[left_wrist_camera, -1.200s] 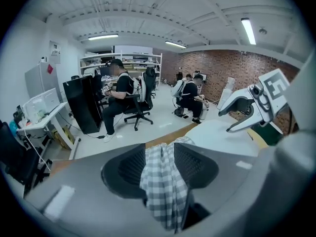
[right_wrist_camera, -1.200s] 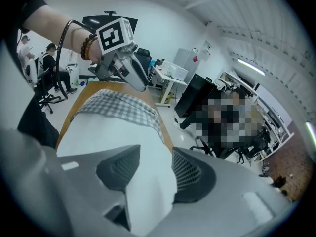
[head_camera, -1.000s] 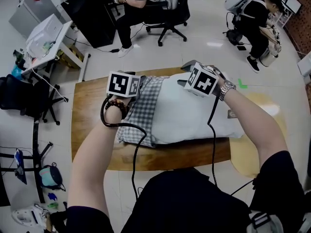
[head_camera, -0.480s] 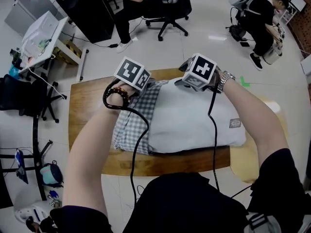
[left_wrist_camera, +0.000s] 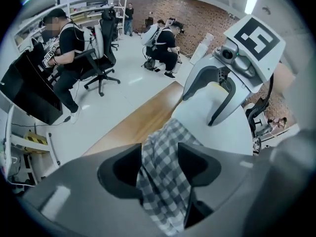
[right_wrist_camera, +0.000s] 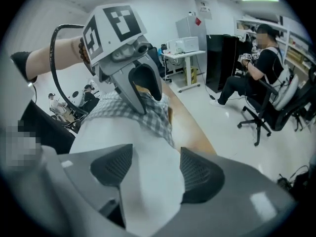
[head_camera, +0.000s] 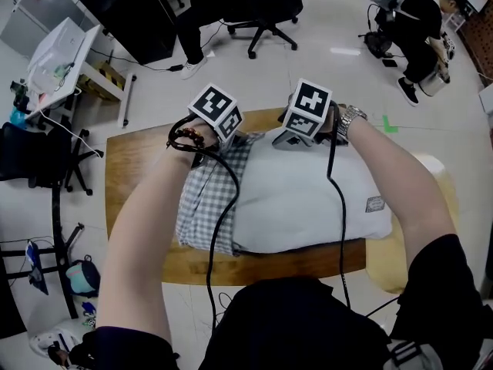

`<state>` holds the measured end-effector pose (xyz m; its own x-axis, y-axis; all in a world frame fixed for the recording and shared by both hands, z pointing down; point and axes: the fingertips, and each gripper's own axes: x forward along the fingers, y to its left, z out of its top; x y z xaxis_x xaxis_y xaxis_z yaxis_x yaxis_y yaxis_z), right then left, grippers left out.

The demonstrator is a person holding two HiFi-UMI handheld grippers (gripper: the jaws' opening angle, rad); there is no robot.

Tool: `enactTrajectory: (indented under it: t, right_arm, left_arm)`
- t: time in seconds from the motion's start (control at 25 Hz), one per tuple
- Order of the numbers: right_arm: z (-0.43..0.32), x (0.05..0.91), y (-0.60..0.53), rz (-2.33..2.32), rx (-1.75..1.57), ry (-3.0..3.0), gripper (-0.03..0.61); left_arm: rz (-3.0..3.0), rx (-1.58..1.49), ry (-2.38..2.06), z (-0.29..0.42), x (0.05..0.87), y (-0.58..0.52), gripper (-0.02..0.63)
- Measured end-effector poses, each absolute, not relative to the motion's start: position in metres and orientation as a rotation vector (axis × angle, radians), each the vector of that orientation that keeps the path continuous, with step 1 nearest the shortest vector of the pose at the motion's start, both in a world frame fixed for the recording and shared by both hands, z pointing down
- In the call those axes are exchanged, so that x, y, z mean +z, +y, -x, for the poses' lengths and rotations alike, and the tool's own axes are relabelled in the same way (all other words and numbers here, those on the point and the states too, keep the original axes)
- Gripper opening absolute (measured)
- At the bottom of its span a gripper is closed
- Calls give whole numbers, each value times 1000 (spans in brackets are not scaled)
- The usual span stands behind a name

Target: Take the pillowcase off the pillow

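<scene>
Head view takes in the whole layout: a white pillow [head_camera: 308, 199] lies across the wooden surface [head_camera: 131, 183], with the grey-and-white checked pillowcase [head_camera: 204, 206] covering only its left end and the rest of the pillow bare. A small label [head_camera: 375, 204] sits near the pillow's right end. Both marker cubes hang over the far edge of the pillow, close together, but from above they hide the jaws beneath them.

Left gripper view supplies what is hidden there. The left tool [left_wrist_camera: 160, 164] points steeply down with its jaws set wide, and a fold of the checked cloth rises through the gap between them; the cloth fills the gap, yet the pads do not visibly clamp it. These jaws have just been opening. This view also shows the other tool just beside it, over the white fabric.

Right gripper view shows the right tool [right_wrist_camera: 150, 172] with its ribbed pads spread wide and plain white pillow between them, not pinched; its jaws have just been opening too. Beyond them the checked edge lies under the left tool's fingers, and a person sits on an office chair [right_wrist_camera: 266, 110] in the room behind.
</scene>
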<state>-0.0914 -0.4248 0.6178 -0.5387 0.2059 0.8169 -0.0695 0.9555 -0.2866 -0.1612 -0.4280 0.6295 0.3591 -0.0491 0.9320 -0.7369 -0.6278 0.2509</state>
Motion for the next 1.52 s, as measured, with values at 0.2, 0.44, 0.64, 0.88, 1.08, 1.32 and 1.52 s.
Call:
enactTrajectory:
  t: [0.2,0.44,0.64,0.88,1.08,1.32,1.52]
  right_arm:
    - [92,640,-426,124,445,-2044,302]
    - [87,652,-410,157,500,-1971,42]
    - [82,637,-413,70,475,-2013,11]
    - [64,608,-413,-19,420,-2047,9]
    - [54,592,-405,-68,375,-2055,9]
    - [38,582,-397,-121,347,-2052,9]
    - [24,581,-394,-160,342,-2047,9]
  left_arm:
    - [-1872,1352,-616,167,652,-428,232]
    - [-1817,1456,-629,173,668,-427,65]
    - [-1825,1385,-711,178,656,-431,21]
    - [-1813,1316,-844,207,630,-437,12]
    - [-1817,1245,-916,220,617,-430,11]
    - [-1800,1224,-1026,248,607,-426,11]
    - [-1763,1204,-1099,275,607,-416,11]
